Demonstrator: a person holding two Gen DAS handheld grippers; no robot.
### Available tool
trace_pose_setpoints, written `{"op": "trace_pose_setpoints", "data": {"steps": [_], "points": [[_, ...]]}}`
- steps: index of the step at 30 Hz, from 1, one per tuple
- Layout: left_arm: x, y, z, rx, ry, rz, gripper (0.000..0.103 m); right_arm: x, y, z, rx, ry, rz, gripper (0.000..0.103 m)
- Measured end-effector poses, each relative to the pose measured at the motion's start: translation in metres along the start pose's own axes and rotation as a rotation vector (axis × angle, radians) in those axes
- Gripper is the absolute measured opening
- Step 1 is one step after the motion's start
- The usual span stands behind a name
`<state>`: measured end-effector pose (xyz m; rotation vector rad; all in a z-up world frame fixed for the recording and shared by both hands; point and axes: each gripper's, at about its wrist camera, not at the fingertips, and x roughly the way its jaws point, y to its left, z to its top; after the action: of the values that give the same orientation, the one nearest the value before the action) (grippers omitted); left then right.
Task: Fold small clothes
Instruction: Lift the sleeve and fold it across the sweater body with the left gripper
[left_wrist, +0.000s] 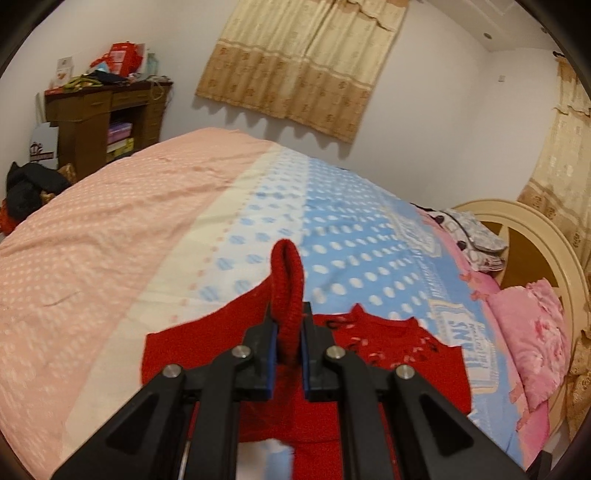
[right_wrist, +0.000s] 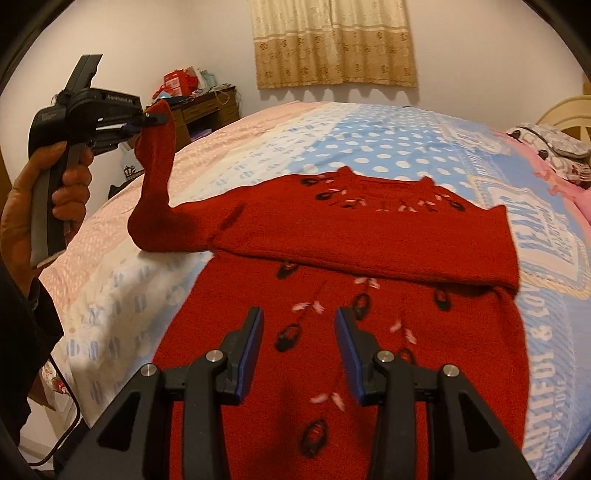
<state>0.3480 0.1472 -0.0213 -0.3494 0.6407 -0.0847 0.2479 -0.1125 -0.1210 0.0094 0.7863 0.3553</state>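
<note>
A small red knit sweater (right_wrist: 369, 236) with dark and pink embroidery lies on the bed, one sleeve folded across its chest. My left gripper (left_wrist: 288, 321) is shut on the cuff of the other sleeve (left_wrist: 286, 280) and holds it lifted well above the bed. In the right wrist view that left gripper (right_wrist: 153, 118) is at the upper left, with the raised sleeve (right_wrist: 155, 192) hanging from it. My right gripper (right_wrist: 299, 317) is open and empty, hovering over the sweater's lower body.
The bed cover (right_wrist: 388, 147) is pink on the left and blue with white dots on the right. Pink pillows (left_wrist: 532, 332) and a cream headboard (left_wrist: 517, 221) lie to the right. A cluttered brown desk (left_wrist: 107, 114) stands at the far wall under a curtain (left_wrist: 306, 62).
</note>
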Motion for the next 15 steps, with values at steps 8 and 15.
{"op": "trace_pose_setpoints", "data": {"steps": [8,15], "points": [[0.009,-0.063,0.005,0.036,0.001,-0.088,0.01,-0.02,-0.03,-0.01,0.038,-0.001,-0.045,0.042],[0.02,-0.124,0.005,0.055,0.008,-0.17,0.01,-0.039,-0.05,-0.022,0.061,-0.001,-0.083,0.043]]}}
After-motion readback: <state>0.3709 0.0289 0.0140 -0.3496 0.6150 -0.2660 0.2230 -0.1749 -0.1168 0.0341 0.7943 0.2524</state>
